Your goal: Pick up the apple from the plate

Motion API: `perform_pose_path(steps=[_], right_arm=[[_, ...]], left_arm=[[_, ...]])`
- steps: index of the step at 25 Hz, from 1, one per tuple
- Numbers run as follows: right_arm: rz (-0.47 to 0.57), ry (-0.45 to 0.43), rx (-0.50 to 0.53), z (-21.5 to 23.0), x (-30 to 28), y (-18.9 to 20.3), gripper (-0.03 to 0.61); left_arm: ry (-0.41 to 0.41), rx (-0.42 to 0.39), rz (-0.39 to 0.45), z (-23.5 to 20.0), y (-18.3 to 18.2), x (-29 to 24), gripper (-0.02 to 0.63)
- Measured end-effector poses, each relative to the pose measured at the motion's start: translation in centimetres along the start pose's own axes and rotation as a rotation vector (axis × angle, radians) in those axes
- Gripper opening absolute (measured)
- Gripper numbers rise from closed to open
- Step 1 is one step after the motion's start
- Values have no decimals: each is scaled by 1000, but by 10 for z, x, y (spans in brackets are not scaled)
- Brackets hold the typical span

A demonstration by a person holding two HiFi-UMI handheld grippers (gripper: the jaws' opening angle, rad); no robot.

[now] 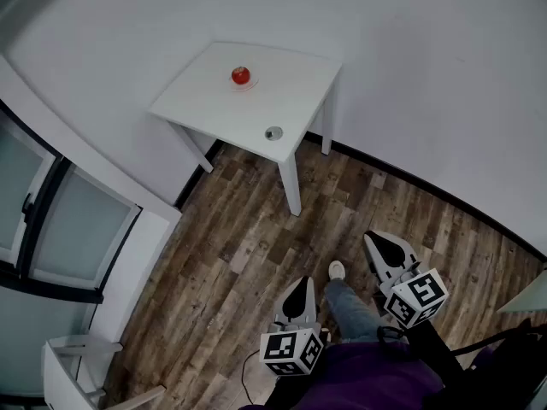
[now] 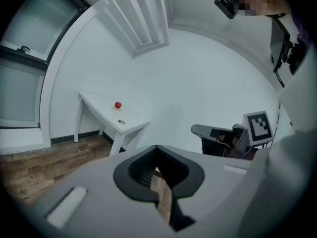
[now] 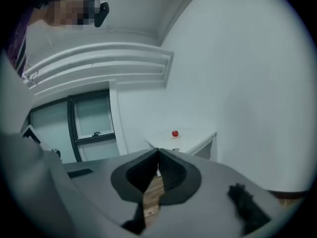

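A red apple (image 1: pixel 241 75) lies on a pale plate (image 1: pixel 245 86) on a small white table (image 1: pixel 291 84) against the far wall. Both grippers are held far from it, low over the wood floor near the person's legs. My left gripper (image 1: pixel 300 283) points toward the table with its jaws shut and nothing between them. My right gripper (image 1: pixel 379 243) is beside it, shut and empty too. In the left gripper view the apple (image 2: pixel 118 105) is small and distant beyond the closed left gripper (image 2: pixel 156 148). The right gripper view shows the apple (image 3: pixel 175 133) past the closed right gripper (image 3: pixel 158 152).
A small round grey object (image 1: pixel 273 132) sits near the table's front edge. A glazed door or window (image 1: pixel 51 220) lines the left wall, with a white chair (image 1: pixel 81 370) below it. The person's shoe (image 1: pixel 337 270) is on the wood floor (image 1: pixel 239 263).
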State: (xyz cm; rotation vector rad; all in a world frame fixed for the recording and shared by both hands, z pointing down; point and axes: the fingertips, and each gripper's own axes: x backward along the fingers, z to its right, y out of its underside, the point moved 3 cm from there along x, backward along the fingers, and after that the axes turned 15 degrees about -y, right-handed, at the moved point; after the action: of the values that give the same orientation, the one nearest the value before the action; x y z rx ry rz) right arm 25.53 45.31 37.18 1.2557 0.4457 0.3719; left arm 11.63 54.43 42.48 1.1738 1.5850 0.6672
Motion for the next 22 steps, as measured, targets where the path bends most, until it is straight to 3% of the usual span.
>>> perform_pose_path(steps=[15,22], right_arm=[[-84,-94,-15,162,-114,-44,11],[-86,-118,-23,193,-141,-53,11]], left_arm=[[-45,37,10,27,-77,-175,7],[-65,51,6,28,-88,-212,6]])
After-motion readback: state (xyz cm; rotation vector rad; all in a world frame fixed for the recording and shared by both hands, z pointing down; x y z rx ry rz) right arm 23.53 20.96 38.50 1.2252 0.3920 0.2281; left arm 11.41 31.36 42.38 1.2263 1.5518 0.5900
